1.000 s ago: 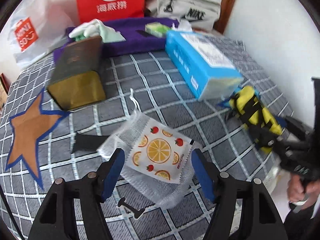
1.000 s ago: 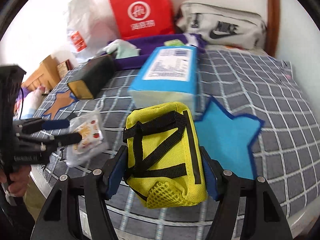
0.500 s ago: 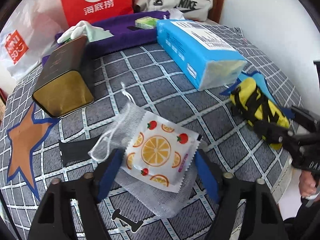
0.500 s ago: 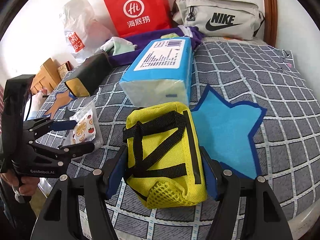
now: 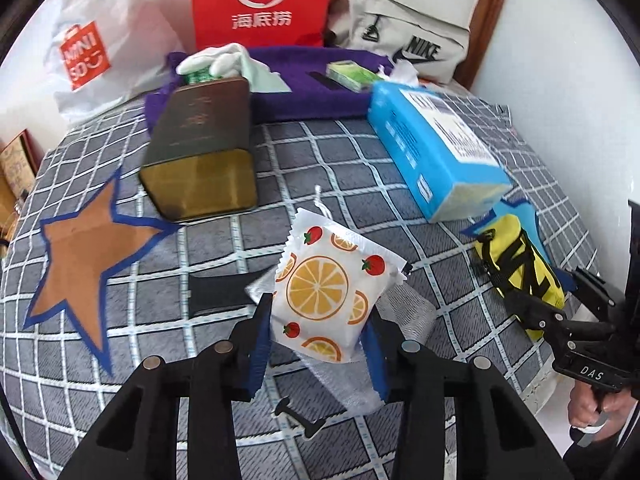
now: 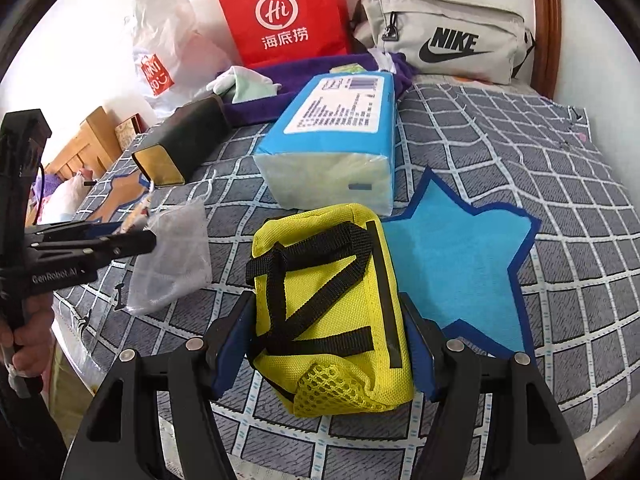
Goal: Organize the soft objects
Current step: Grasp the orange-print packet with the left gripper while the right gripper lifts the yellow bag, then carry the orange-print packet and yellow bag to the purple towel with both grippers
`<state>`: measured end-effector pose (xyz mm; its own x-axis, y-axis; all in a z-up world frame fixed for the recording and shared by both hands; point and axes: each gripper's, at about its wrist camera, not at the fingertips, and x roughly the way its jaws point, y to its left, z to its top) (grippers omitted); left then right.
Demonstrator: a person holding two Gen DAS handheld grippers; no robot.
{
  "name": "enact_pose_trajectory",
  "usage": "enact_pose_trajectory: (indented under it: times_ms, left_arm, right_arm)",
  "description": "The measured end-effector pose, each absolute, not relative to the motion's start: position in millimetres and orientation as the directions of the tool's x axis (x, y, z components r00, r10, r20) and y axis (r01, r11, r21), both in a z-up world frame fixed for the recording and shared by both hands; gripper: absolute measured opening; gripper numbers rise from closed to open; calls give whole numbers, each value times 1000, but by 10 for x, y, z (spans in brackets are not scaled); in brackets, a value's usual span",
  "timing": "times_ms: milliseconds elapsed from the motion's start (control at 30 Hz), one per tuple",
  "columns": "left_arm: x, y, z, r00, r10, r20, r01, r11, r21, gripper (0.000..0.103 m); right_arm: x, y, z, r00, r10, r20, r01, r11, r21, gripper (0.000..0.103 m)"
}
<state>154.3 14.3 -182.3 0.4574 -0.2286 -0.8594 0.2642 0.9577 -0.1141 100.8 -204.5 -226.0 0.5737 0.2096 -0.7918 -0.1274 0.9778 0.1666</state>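
My left gripper (image 5: pixel 318 326) is shut on a white fruit-print packet (image 5: pixel 328 284), holding it tilted up above a mesh drawstring bag (image 5: pixel 404 316) on the checked bedspread. My right gripper (image 6: pixel 326 338) is shut on a yellow pouch with black straps (image 6: pixel 332 304), which sits at the left edge of a blue felt star (image 6: pixel 460 264). An orange felt star (image 5: pixel 84 252) lies to the left in the left wrist view. The left gripper shows in the right wrist view (image 6: pixel 132 242), beside the mesh bag (image 6: pixel 172 260). The yellow pouch (image 5: pixel 520 268) shows at the right of the left wrist view.
A blue tissue pack (image 6: pixel 336 140) and a dark gold-ended box (image 5: pixel 204 148) lie mid-bed. Behind are a purple towel (image 5: pixel 304 80), a red paper bag (image 5: pixel 260 0), a white plastic bag (image 5: pixel 88 52) and a grey Nike pouch (image 6: pixel 444 36). The bed edge is near me.
My left gripper has closed on the fruit-print packet and lifted it up off the mesh bag. My right gripper stays shut on the yellow pouch, hardly moved.
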Motion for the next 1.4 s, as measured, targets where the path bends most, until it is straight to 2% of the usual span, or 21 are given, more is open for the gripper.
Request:
enact_pose_trajectory:
  times_ms: [333,567,867,1400]
  left_arm:
    - [1538,381,-1499,508,-224,-832,177,972,-154,39]
    - [1551,587,-1358,532,-237,-813,90,970,-224,39]
    - [1691,763,-1084,573,-258,-778,52,959,-280,39]
    - [2263,838,-797,606,-233,-761,25,961,-274,39]
  right_arm:
    - [963,-2016,-1927,595,224,-772,-144,975,172,68]
    - [994,-1997,-1634,621,208,-756,-157,978,139,67]
    - [1248,-1968,-1237,654,204,-728,-182,977,110,67]
    - [1976,-1635,-785,714,184,-676,-210,977,44,67]
